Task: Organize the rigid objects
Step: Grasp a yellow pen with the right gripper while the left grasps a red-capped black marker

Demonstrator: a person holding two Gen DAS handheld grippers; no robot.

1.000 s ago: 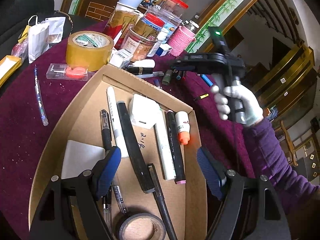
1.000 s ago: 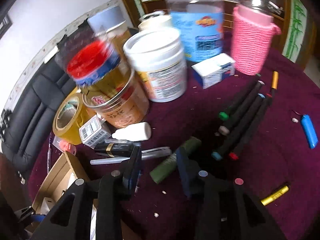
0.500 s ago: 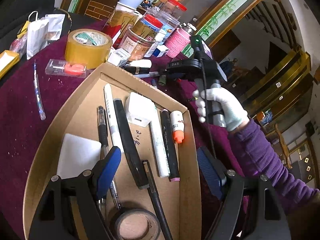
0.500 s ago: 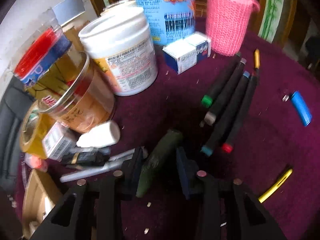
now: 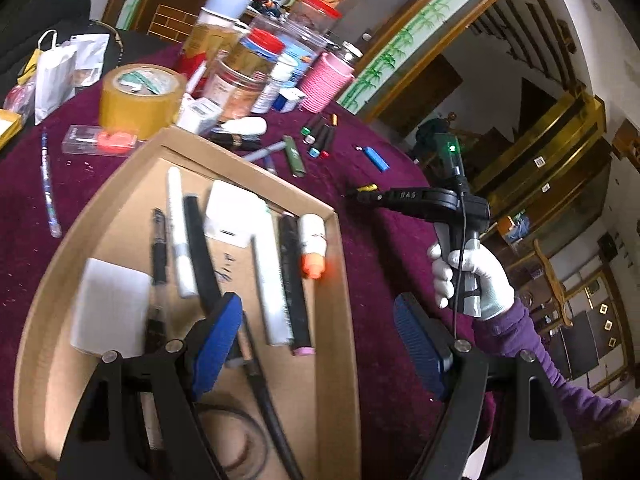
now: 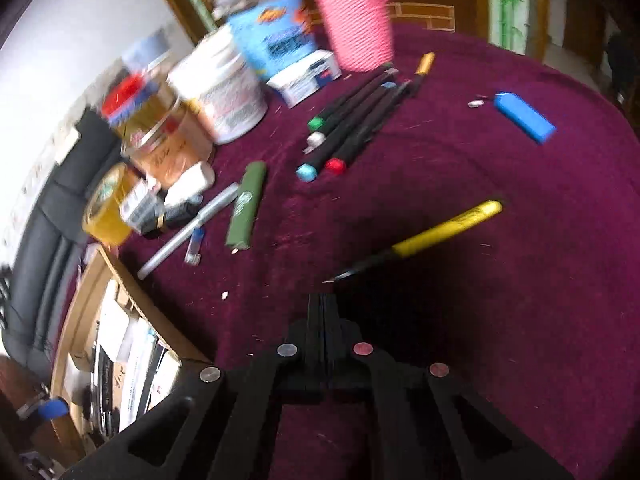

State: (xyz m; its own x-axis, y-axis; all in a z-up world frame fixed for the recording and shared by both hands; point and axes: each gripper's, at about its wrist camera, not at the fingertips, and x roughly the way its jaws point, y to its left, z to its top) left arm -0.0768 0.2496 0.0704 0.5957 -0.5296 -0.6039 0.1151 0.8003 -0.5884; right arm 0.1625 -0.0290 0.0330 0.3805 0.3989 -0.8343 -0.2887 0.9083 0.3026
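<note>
Cardboard tray [image 5: 336, 264], shallow and brown, is sitting on the maroon velvet tablecloth [image 6: 500, 280] and holding white markers, black pens, a white block and an orange-capped white tube [image 5: 313, 246], all lying roughly parallel.

Left gripper [image 5: 320, 344] is hovering over the near half of the tray, its blue-padded fingers [image 5: 218, 340] spread wide with nothing pinched between them; the right pad is hanging outside the tray wall, over the cloth.

Right gripper [image 6: 324, 312] is pointing down at the cloth, its black fingers pressed flat together and gripping nothing. A white-gloved hand [image 5: 476, 280] with a purple sleeve is holding its handle.

Yellow-and-black pen [image 6: 436, 236] is lying on the cloth just beyond the right gripper's tips, apart from them, slanting up to the right. Further out, an olive-green cylindrical marker [image 6: 246, 204] and a silver pen [image 6: 192, 228] are lying side by side, outside the tray. Four black markers with green, white, blue and red caps [image 6: 352, 128] are bunched together near a pink knitted cup sleeve [image 6: 356, 28]. Blue rectangular lighter [image 6: 524, 117] is lying alone well to the right.

Jars, a white tub [image 6: 224, 92], a small white-and-blue box and a roll of tan packing tape [image 5: 140, 98] are crowding the far side of the table. Right view is motion-blurred.
</note>
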